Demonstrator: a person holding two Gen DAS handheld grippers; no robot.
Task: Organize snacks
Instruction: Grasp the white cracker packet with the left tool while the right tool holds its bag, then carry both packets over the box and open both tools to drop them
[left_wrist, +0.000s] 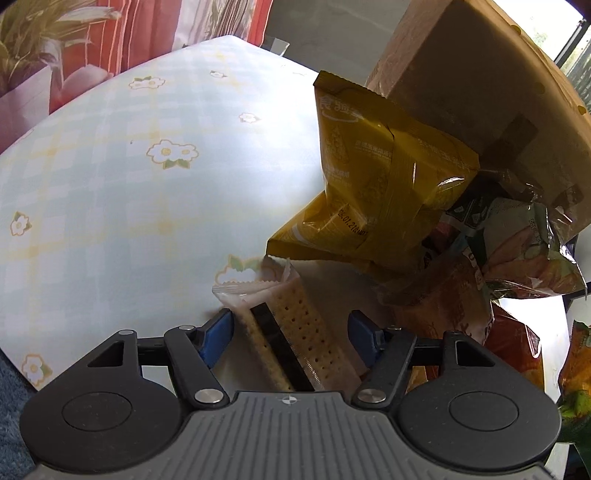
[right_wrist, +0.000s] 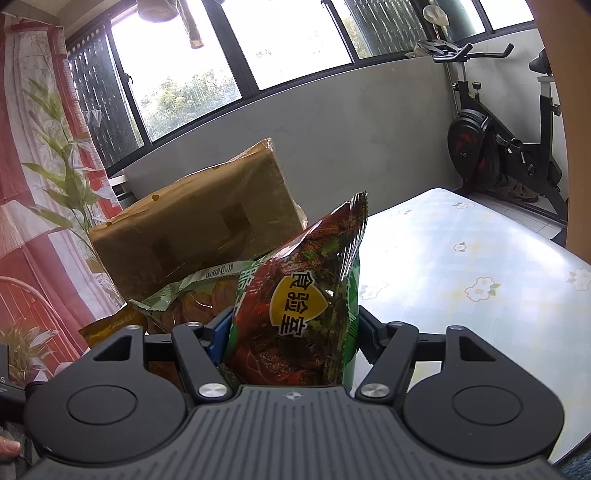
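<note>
A clear-wrapped pack of crackers (left_wrist: 299, 314) lies on the flowered tablecloth (left_wrist: 129, 166), between the blue pads of my left gripper (left_wrist: 291, 332). The jaws straddle the pack, with a little gap showing on each side. Beyond it a yellow snack bag (left_wrist: 380, 166) leans against a brown cardboard box (left_wrist: 480, 74). My right gripper (right_wrist: 291, 332) is shut on a red-and-green snack bag (right_wrist: 306, 277), holding it upright above the table. The same box (right_wrist: 192, 229) stands behind that bag.
More snack bags, orange and green (left_wrist: 528, 251), pile up right of the crackers. A green-edged bag (right_wrist: 192, 291) and a yellow one (right_wrist: 107, 325) lie by the box. The table (right_wrist: 461, 258) stretches right; an exercise bike (right_wrist: 498, 140) stands past it.
</note>
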